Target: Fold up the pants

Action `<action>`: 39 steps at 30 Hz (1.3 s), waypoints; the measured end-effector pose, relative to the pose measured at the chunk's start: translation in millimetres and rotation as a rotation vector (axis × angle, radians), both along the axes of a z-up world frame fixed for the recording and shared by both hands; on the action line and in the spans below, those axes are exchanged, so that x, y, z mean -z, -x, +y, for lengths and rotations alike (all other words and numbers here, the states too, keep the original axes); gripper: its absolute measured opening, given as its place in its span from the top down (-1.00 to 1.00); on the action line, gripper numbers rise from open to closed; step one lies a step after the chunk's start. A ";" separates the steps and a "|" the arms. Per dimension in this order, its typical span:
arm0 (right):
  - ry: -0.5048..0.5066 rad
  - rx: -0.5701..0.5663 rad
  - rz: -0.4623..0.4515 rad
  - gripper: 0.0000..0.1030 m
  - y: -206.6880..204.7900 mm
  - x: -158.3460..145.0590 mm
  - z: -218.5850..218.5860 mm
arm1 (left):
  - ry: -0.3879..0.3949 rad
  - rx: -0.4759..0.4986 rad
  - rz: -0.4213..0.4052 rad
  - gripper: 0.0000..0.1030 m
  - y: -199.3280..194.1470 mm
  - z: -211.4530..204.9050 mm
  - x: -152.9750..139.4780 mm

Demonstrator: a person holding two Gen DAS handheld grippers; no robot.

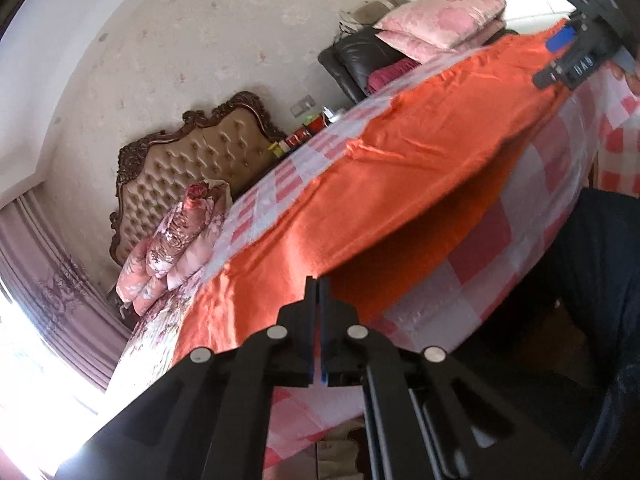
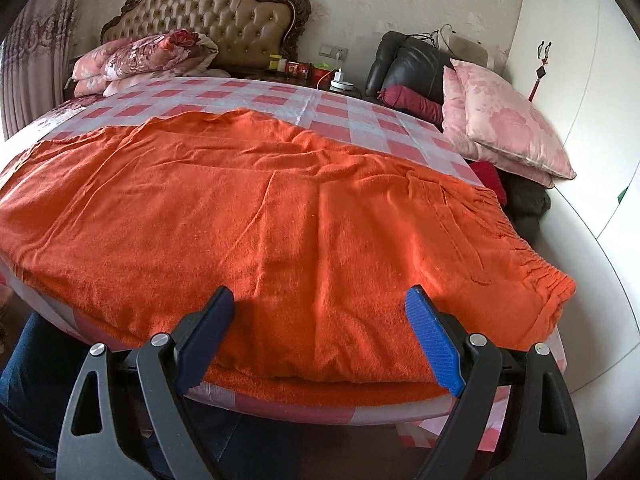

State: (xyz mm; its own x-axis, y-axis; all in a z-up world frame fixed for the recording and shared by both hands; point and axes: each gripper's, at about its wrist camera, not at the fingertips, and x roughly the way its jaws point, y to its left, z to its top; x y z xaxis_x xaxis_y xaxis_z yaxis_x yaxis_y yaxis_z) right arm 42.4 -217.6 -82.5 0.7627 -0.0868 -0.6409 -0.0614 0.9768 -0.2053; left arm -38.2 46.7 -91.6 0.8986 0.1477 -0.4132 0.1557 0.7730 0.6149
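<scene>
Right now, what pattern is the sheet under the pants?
Pink-and-white checks on the sheet beneath the orange pants; clearest in the right wrist view.

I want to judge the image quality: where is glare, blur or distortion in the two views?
Left wrist view: window glare washes out the lower left corner, the frame is tilted, slightly motion-blurred. Right wrist view: sharp, evenly lit; fisheye bends the checked bedsheet edge into a curve under the orange pants.
</scene>
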 end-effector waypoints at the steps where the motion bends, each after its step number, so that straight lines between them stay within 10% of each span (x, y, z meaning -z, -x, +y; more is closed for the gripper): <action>1: 0.001 0.000 0.003 -0.64 -0.8 0.2 -0.2 | -0.006 0.000 0.013 0.98 -0.4 -0.5 5.2; 9: 0.034 0.018 0.015 -0.64 -1.5 -2.2 -7.0 | 0.105 -0.060 0.095 0.40 -1.1 34.1 17.8; 14: 0.034 0.019 0.022 -0.64 1.8 -14.2 -16.6 | 0.438 -0.196 0.059 0.37 1.9 123.4 -26.3; 18: 0.028 0.023 -0.006 -0.64 0.1 -39.1 -31.5 | 0.820 -0.334 0.017 -0.24 -29.8 223.0 -61.7; 21: -0.021 0.059 0.000 -0.66 -2.9 -54.7 -57.9 | 1.078 -0.354 0.050 -0.22 -64.4 298.2 -59.6; 29: -0.088 0.183 0.043 -0.67 -8.7 -63.8 -140.9 | 1.642 -0.196 0.463 -0.22 -157.3 413.8 30.1; 33: -0.196 0.190 0.089 -0.70 -16.3 -58.6 -189.9 | 1.725 -0.086 0.566 -0.19 -187.7 417.3 57.2; 39: -0.330 0.259 0.123 -0.71 -29.2 -47.5 -247.8 | 1.696 0.083 0.564 0.53 -200.7 401.8 50.0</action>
